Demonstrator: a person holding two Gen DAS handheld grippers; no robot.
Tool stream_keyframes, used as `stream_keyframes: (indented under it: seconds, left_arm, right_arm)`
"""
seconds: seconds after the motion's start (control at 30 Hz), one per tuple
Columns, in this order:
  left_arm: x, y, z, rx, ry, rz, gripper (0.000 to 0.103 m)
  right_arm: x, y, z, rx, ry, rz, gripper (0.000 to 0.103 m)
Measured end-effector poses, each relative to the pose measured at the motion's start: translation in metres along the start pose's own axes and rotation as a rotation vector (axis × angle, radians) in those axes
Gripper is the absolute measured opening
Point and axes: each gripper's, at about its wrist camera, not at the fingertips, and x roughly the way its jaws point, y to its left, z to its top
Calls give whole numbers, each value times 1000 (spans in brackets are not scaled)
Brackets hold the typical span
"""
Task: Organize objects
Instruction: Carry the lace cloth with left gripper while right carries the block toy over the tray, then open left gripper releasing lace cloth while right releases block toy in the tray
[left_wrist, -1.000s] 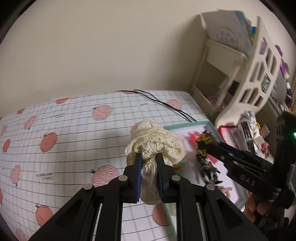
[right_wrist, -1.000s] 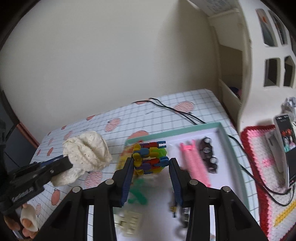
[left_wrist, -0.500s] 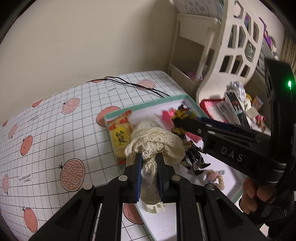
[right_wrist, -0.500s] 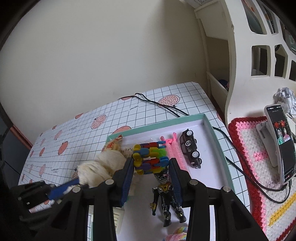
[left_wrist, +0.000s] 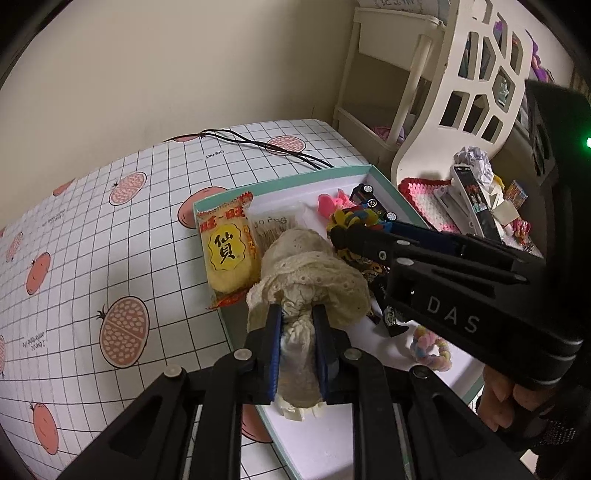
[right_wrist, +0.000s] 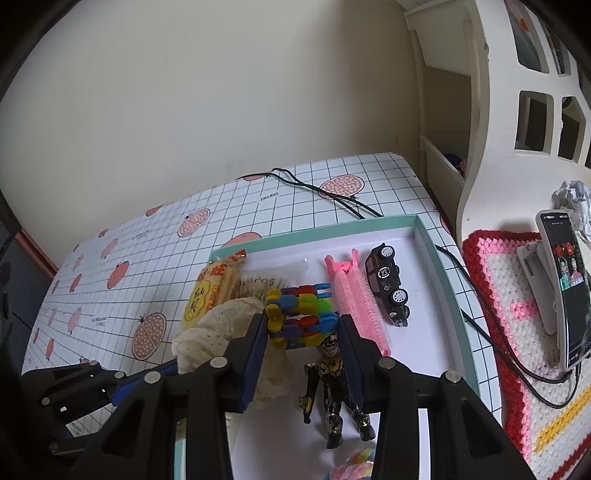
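I have the left gripper (left_wrist: 297, 341) clamped tight on a cream lace doll (left_wrist: 306, 273), blue pads pinching its narrow lower body; it hangs over the tray (left_wrist: 384, 177), at the near-left part, just beside the yellow snack pack (left_wrist: 227, 254). My right gripper (right_wrist: 303, 328) stands partly open but closed on a multicoloured block toy (right_wrist: 299, 314) — held above the tray's middle. Lying in the tray: a pink comb (right_wrist: 354, 291), a black car (right_wrist: 388, 284) toward its far right corner, and a black-and-gold figure (right_wrist: 332, 384) nearer me. A black cable (right_wrist: 332, 195) runs on the tablecloth (left_wrist: 92, 221) beyond the tray.
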Motion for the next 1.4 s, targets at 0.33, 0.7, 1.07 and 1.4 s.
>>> stream_keyframes:
  seconds: [0.33, 0.7, 1.07, 1.4]
  left_arm:
    - [0, 5, -2, -34, 19, -31, 33]
    - [-11, 11, 4, -69, -16, -60, 40]
    - [-28, 46, 10, -190, -119, 44, 56]
    - [-27, 86, 4, -312, -130, 142, 84]
  right_arm:
    - [1, 4, -2, -12, 10, -1, 43]
    - [-3, 2, 0, 0, -12, 7, 43]
    - [-4, 2, 1, 1, -20, 1, 42]
    - [-4, -1, 1, -2, -27, -6, 66]
